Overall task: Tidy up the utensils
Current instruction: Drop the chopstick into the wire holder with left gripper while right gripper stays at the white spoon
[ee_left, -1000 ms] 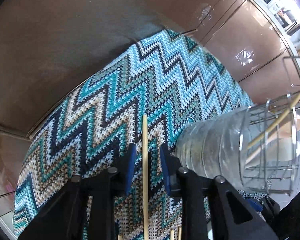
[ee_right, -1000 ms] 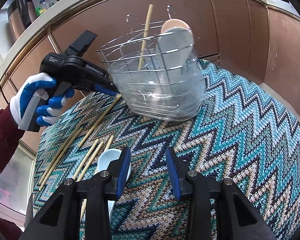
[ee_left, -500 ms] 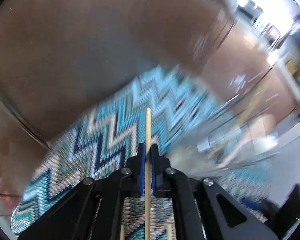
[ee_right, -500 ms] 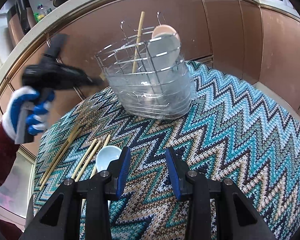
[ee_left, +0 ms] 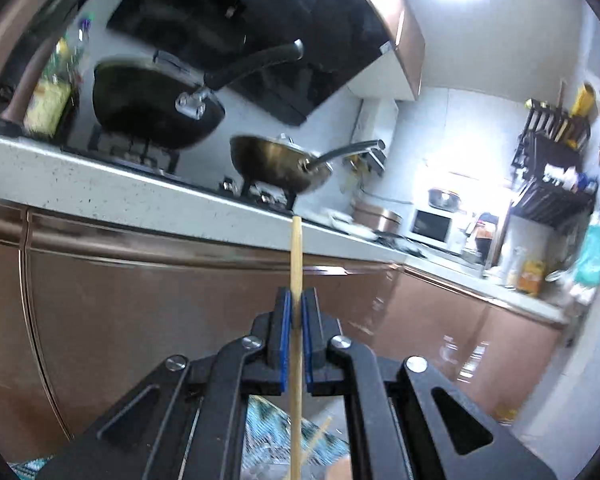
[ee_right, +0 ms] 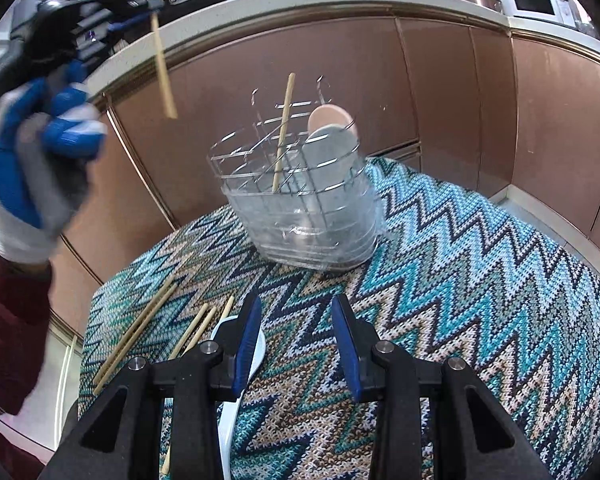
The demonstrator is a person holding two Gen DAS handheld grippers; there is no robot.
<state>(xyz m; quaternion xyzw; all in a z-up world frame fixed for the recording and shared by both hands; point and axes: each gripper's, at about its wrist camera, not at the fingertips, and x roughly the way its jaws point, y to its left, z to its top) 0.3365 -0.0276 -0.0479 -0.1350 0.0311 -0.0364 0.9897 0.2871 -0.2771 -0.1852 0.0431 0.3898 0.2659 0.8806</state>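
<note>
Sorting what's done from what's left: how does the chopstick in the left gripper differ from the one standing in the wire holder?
The held chopstick hangs in the air, clamped in the left gripper; the holder chopstick leans inside the wire holder, untouched. Both are plain pale wood.

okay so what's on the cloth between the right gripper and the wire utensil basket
Nothing: in the right wrist view the stretch of zigzag cloth from the right gripper to the wire basket is bare. The loose chopsticks and white spoon lie off to its left.

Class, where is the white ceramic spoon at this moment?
In the right wrist view, the white ceramic spoon lies on the zigzag-patterned cloth at lower left, partly hidden behind the open right gripper, beside the loose wooden chopsticks.
</note>
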